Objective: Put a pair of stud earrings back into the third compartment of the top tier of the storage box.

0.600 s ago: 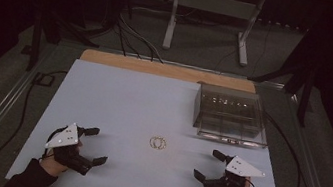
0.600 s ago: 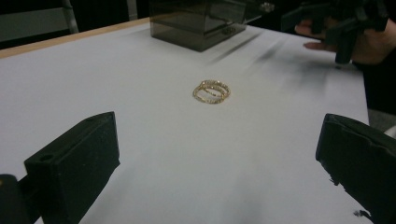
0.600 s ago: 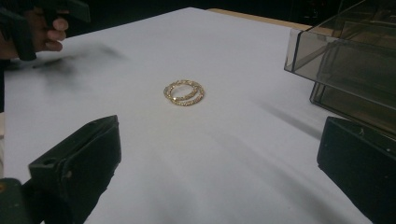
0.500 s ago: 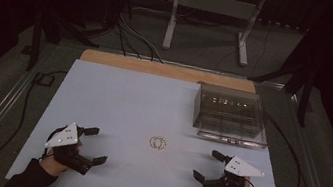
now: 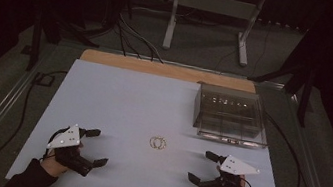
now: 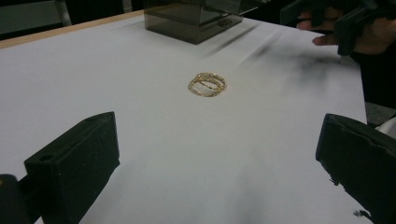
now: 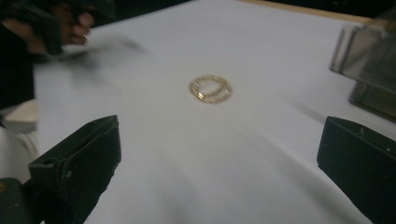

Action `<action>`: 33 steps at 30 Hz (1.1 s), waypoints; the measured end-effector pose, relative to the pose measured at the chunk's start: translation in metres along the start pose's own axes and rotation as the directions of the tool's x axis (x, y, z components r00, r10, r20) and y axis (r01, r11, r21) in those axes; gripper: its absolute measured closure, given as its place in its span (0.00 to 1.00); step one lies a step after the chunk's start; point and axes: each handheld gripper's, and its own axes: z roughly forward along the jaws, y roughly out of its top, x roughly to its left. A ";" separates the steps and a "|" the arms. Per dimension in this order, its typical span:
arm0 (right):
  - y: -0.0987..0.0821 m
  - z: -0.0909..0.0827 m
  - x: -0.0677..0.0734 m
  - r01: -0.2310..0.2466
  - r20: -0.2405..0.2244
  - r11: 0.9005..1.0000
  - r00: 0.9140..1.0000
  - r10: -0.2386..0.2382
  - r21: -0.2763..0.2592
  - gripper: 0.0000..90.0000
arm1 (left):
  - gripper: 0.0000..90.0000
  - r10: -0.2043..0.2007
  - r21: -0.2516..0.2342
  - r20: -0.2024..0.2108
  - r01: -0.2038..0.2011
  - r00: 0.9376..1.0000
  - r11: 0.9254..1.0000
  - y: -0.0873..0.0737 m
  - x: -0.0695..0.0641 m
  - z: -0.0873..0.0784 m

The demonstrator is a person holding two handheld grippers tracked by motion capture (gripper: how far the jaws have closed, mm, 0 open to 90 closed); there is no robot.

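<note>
While both tools rest low on the white table (image 5: 118,96), I judge the work to be at its starting step: nothing has been picked up yet. The landmark is the pair of gold rings (image 5: 158,143), which lie flat and overlapping on the sheet. The left gripper (image 5: 93,147) sits to the left of the rings and nearer my edge of the table, its jaws spread wide with nothing between them. The right gripper (image 5: 204,167) sits to the right of the rings, also nearer my edge, jaws equally wide and empty. In both gripper views the rings (image 6: 207,84) lie ahead of the jaws, well apart from them.

The next move, as I judge it, calls for one tool to advance to the rings, lower until its jaw tips straddle the thin bands, and close gently; the bands lie flat and may slide rather than lift.

The smoky clear box (image 5: 230,114) stands beyond the rings and to their right. Small pale items glint in a row along its far side; I cannot tell what they are. Its nearer compartments look empty.
</note>
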 end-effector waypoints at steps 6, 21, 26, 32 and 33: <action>0.015 -0.003 0.009 -0.014 -0.043 0.999 0.999 0.013 -0.038 0.00 | 0.00 0.004 0.001 0.003 -0.004 1.000 1.000 0.001 0.000 0.000; 0.065 0.011 0.021 0.009 -0.090 0.997 0.996 -0.015 -0.072 0.00 | 0.00 -0.003 -0.014 0.008 0.003 1.000 1.000 0.003 -0.001 0.001; 0.079 0.029 0.020 0.022 -0.112 0.997 0.993 -0.031 -0.073 0.00 | 0.00 -0.007 -0.023 0.007 0.008 1.000 1.000 0.003 0.000 0.000; 0.092 0.048 0.017 0.006 -0.128 0.997 0.992 -0.015 -0.072 0.00 | 0.01 -0.010 -0.022 0.011 0.010 1.000 1.000 0.002 0.000 0.001; 0.093 0.052 0.016 0.001 -0.130 0.997 0.991 -0.010 -0.072 0.00 | 0.01 -0.010 -0.022 0.011 0.010 1.000 1.000 0.002 0.000 0.001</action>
